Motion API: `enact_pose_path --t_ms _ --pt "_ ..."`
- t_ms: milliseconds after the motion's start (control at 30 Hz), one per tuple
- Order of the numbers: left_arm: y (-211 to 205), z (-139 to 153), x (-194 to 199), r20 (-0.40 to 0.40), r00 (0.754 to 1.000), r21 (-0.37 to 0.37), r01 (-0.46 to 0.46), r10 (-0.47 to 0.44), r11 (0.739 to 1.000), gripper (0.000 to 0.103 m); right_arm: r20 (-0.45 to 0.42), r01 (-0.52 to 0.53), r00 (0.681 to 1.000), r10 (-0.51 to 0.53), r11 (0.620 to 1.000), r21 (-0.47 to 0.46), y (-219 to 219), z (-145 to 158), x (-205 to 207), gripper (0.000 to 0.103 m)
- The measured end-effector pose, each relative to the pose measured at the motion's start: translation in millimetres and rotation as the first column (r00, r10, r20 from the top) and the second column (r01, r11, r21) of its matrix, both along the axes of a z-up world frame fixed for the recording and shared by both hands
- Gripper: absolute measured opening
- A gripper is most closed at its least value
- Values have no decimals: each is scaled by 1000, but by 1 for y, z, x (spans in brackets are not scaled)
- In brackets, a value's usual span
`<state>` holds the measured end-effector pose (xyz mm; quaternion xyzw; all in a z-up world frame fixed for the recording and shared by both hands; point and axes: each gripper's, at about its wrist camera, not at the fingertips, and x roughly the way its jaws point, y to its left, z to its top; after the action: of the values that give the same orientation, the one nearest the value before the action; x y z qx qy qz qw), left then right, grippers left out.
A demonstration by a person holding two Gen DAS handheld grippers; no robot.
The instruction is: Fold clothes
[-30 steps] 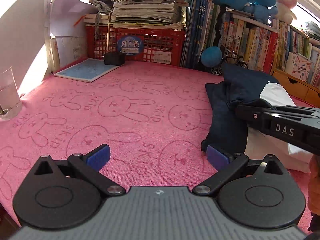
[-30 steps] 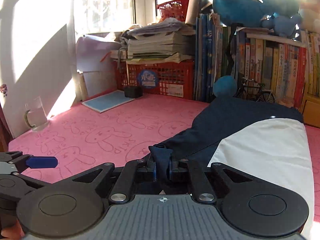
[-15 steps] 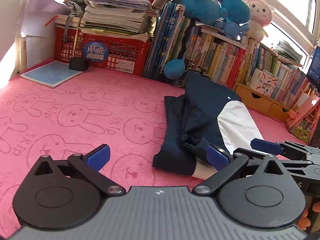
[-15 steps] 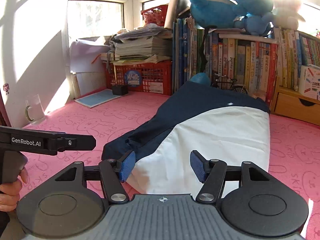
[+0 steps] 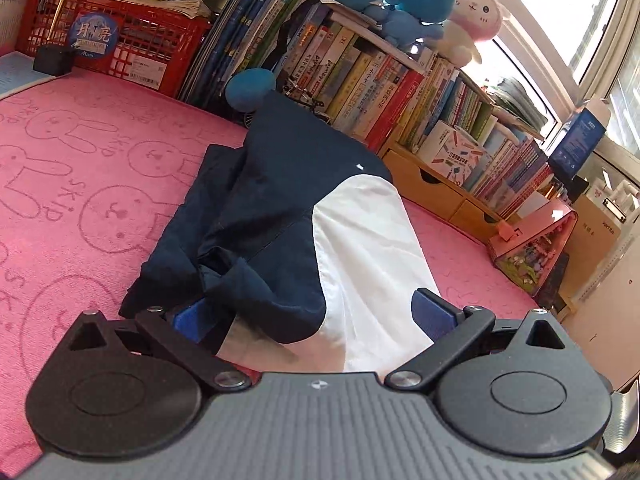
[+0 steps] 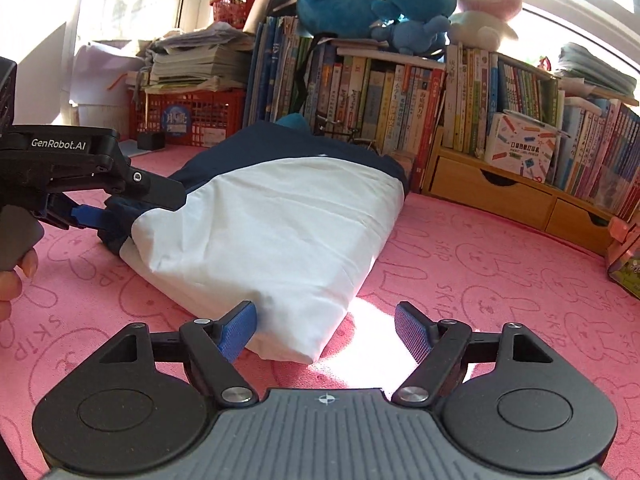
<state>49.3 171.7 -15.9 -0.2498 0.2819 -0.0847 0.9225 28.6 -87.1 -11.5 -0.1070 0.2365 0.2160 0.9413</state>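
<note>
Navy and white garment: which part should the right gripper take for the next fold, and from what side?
Probably the near white corner of the garment. It lies flat on the pink mat, pointing between the open right gripper, so come in low from the near side and slide one finger under the hem.

The near hem of the navy-and-white garment (image 5: 288, 216) is hidden behind the left gripper (image 5: 314, 316) body at six o'clock in the left wrist view, and bunched navy cloth covers part of that gripper's left pad, so contact there cannot be told. In the right wrist view the picture's nine o'clock edge cuts off the hand (image 6: 14, 276), leaving only fingertips, and the garment's far navy end hides the lower part of a blue plush ball (image 6: 292, 120) at twelve o'clock. The book spines (image 6: 380, 104) carry print too small to read, and glare washes out the window at one o'clock.
</note>
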Motion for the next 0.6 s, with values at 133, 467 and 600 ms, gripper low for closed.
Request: enact_pose_path --t_ms 133,467,600 --pt "-5 9 -4 27 999 6 -16 16 1000 93 -19 25 1000 -24 999 27 -3 -3 4 77" --pt "-3 -10 34 -64 986 27 -155 157 988 48 -20 37 999 -37 999 -18 10 -12 3 83" --pt "7 -3 24 -16 977 20 -213 214 977 24 28 34 999 -32 996 -76 18 -12 -2 87"
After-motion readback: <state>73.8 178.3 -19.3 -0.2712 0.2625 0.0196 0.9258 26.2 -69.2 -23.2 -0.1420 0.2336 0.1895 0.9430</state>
